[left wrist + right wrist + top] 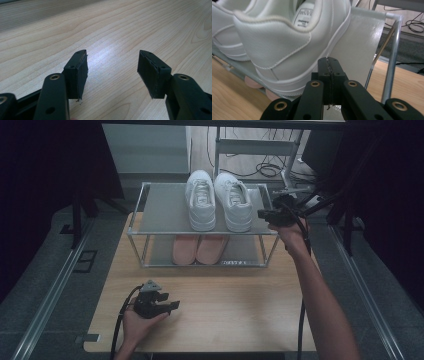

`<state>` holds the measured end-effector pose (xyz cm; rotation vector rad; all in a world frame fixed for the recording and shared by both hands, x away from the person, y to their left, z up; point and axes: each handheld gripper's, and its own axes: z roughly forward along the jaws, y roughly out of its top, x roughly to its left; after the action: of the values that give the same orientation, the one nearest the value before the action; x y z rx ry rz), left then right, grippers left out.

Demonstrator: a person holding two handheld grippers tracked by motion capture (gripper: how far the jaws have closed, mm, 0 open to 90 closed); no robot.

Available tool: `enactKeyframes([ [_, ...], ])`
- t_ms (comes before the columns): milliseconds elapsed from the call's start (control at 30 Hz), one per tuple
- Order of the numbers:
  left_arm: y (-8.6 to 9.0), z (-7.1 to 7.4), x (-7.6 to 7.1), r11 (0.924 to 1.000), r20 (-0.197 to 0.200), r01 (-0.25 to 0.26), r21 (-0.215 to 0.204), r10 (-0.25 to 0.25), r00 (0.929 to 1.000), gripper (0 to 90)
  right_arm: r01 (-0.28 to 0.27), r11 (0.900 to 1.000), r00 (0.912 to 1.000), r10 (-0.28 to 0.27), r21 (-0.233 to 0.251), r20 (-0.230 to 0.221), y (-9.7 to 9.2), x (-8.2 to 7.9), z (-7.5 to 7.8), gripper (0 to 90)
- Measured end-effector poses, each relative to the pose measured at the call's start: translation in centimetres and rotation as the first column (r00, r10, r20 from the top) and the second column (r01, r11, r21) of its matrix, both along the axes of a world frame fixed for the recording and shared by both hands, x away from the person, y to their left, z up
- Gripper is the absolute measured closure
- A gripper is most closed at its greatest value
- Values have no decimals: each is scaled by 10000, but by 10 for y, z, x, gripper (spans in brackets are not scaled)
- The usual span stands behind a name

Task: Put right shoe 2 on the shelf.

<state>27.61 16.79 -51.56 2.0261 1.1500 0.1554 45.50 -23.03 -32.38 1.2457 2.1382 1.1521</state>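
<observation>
Two white sneakers, the left (201, 200) and the right (233, 201), stand side by side on the top shelf of a metal shoe rack (160, 215), heels toward me. My right gripper (262, 213) is at the shelf's front right corner, just right of the right sneaker's heel. In the right gripper view its pads (329, 59) are pressed together with nothing between them, right beside the sneaker's sole (279, 45); I cannot tell if they touch it. My left gripper (174, 305) rests low over the wooden table (240, 295) at front left, open and empty (113, 52).
A pair of pink shoes (197, 249) lies on the rack's lower shelf. A thin rack post (390, 62) stands just right of my right gripper. Cables and a frame lie on the floor behind the rack (265, 169). Dark curtains flank both sides.
</observation>
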Motion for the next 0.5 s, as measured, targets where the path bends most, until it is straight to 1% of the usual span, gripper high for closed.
enactKeyframes([
  [167,0,-1,0,10000,-33,27,24,-27,10000,417,-96,9999,9998,95,-61,-181,3,1,-12,898],
  [333,-1,-1,0,10000,-37,37,45,-37,10000,417,-148,9998,9995,145,-120,-290,7,2,-18,898],
  [400,-1,0,0,10000,-18,30,29,-30,10000,417,-180,9997,9995,176,-164,-262,11,1,-19,898],
  [467,-1,0,0,10000,-7,29,18,-29,10000,417,-121,9992,9998,117,-373,-129,13,-1,-19,899],
  [500,-1,0,0,10000,-14,28,32,-28,10000,417,-112,9991,9999,108,-403,-108,13,-1,-19,899],
])
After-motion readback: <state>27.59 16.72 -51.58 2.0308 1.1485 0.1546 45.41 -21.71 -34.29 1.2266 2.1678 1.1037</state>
